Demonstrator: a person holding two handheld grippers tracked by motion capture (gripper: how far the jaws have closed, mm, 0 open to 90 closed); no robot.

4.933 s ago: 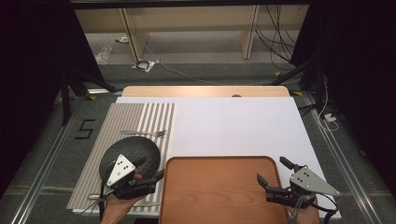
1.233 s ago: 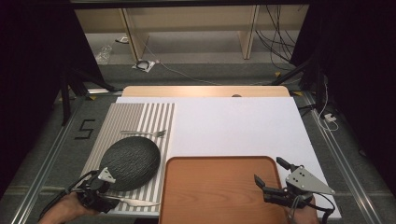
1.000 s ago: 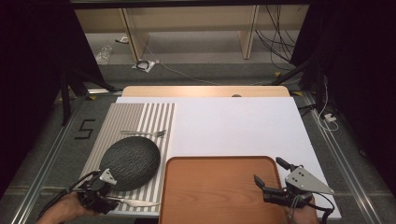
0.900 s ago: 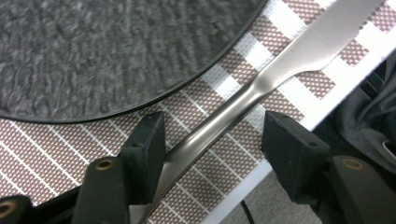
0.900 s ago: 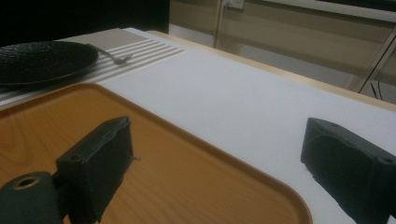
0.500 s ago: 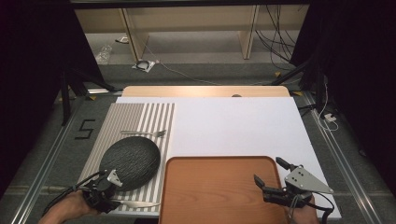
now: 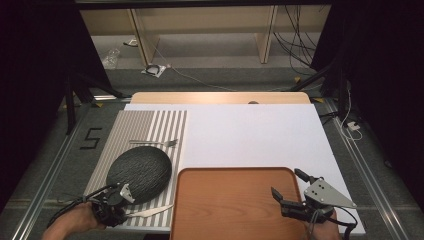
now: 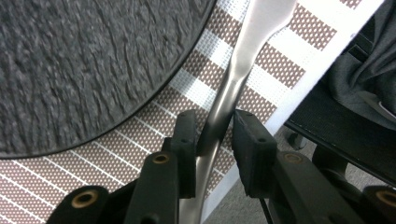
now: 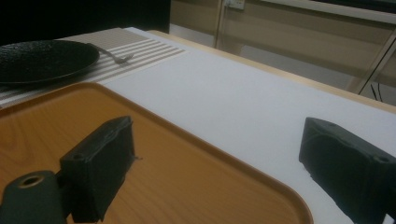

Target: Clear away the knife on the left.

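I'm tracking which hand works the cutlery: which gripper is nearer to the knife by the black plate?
Left. The left gripper has its jaws closing around the knife handle; the right gripper hovers open over the wooden tray, well away.

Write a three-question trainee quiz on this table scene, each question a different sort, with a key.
1. True or false: the knife lies between the jaws of the left gripper.
2. Multiple choice: the dark plate rests on A) the wooden tray, B) the striped placemat, C) the bare white board.
3. Fill in: beyond the plate, on the placemat, lies a ____.

Key
1. True. The handle runs up between the two jaws, which have just been closing; whether the pads already press on it cannot be told.
2. B. The tray next to it carries nothing, and the right gripper hovers open over its right end.
3. Fork.
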